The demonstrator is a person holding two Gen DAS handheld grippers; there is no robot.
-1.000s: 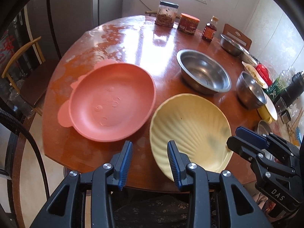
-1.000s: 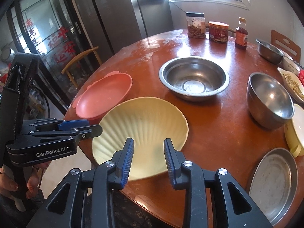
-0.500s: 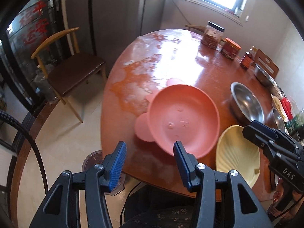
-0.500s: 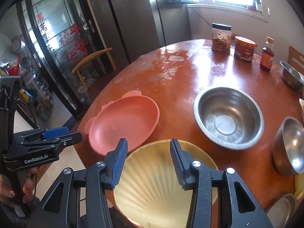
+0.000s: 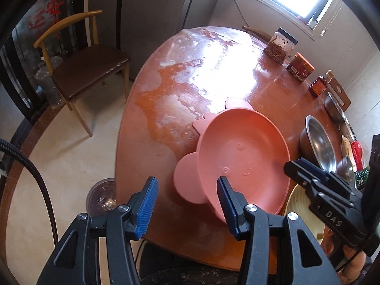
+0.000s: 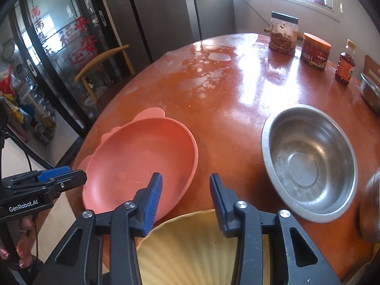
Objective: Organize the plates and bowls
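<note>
A pink plate with ear-shaped tabs (image 5: 242, 156) lies near the front left edge of the round wooden table (image 5: 190, 76); it also shows in the right wrist view (image 6: 140, 163). A yellow shell-shaped plate (image 6: 201, 249) lies at the front edge, to the right of the pink plate; a sliver of it shows in the left wrist view (image 5: 301, 204). My left gripper (image 5: 187, 204) is open and empty, above the pink plate's near left rim. My right gripper (image 6: 185, 201) is open and empty, above the yellow plate's far rim.
A wide steel bowl (image 6: 308, 161) sits to the right, a smaller steel bowl (image 6: 370, 206) beyond it at the frame edge. Two jars (image 6: 283, 33) (image 6: 314, 51) and a bottle (image 6: 344, 65) stand at the far edge. A chair (image 5: 78, 71) stands left of the table.
Both grippers have pulled back, swung left and opened wider. The left one went from the yellow plate's rim to the pink plate's left edge. The plates have not moved.
</note>
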